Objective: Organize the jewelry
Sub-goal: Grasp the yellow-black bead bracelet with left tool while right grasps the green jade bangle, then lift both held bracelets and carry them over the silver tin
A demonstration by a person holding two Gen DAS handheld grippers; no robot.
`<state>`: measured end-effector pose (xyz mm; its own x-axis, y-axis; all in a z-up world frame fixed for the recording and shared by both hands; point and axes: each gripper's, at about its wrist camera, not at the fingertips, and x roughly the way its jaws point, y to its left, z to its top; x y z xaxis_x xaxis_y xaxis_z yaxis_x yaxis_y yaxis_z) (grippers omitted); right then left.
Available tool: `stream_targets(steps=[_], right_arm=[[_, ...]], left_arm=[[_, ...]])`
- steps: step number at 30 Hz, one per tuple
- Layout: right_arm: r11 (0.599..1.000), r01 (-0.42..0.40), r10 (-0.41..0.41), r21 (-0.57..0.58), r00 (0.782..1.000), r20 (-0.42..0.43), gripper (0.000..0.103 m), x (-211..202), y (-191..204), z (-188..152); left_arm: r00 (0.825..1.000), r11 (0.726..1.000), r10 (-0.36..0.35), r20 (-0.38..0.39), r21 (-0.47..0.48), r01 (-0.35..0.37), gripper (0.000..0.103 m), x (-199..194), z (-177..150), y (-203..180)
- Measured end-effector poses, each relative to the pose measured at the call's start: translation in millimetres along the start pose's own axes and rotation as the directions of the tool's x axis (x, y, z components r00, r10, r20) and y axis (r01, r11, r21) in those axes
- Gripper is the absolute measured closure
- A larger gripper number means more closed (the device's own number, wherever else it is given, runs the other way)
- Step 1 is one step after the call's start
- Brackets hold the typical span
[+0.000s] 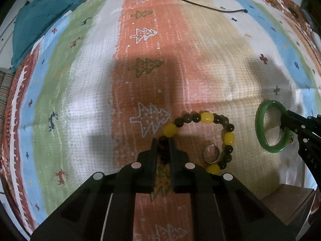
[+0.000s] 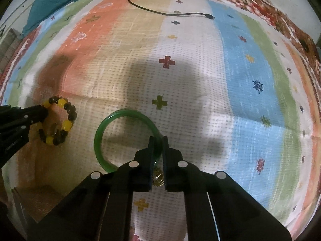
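A beaded bracelet (image 1: 202, 140) sits on a patterned blanket (image 1: 84, 80), a ring (image 1: 211, 154) inside its loop, a bangle (image 1: 270, 126) to its right, and a cable (image 1: 202, 5) and bunched cloth (image 1: 40, 18) far behind it.

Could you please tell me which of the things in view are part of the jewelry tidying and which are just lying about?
Part of the job:
- beaded bracelet, gripped by the left gripper
- green bangle, gripped by the right gripper
- silver ring inside the bracelet's loop

Lying about:
- black cable
- teal cloth
- patterned blanket underneath
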<state>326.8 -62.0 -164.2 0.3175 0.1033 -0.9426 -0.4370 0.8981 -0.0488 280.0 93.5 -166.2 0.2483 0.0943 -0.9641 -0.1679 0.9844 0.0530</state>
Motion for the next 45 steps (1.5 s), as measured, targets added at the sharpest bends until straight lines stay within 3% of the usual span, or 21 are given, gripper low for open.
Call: stream_targets(steps=[8,12,27,45], right_arm=[[0.999,0.001,-0.004,0.051,0.999,0.046,0.095,-15,-6,4],[0.997,-0.056,0.052,0.051,0.997,0.061,0.095,-23,-4,3],[0.996,-0.063,0.054,0.067,0.989,0.137,0.095,-62,-12,-7],[0.996,-0.070,0.060,0.050,0.981,0.183,0.095,-96,-7,-22]], left_arm=[[0.998,0.999,-0.047,0.052,-0.013,0.048,0.094,-32,-1,-3],[0.995,0.998,-0.069,0.077,0.004,0.069,0.094,-48,-6,-12],[0.980,0.992,-0.122,0.159,0.013,0.122,0.094,-86,-6,-23],[0.948,0.982,-0.185,0.260,0.019,0.186,0.094,-141,-25,-25]])
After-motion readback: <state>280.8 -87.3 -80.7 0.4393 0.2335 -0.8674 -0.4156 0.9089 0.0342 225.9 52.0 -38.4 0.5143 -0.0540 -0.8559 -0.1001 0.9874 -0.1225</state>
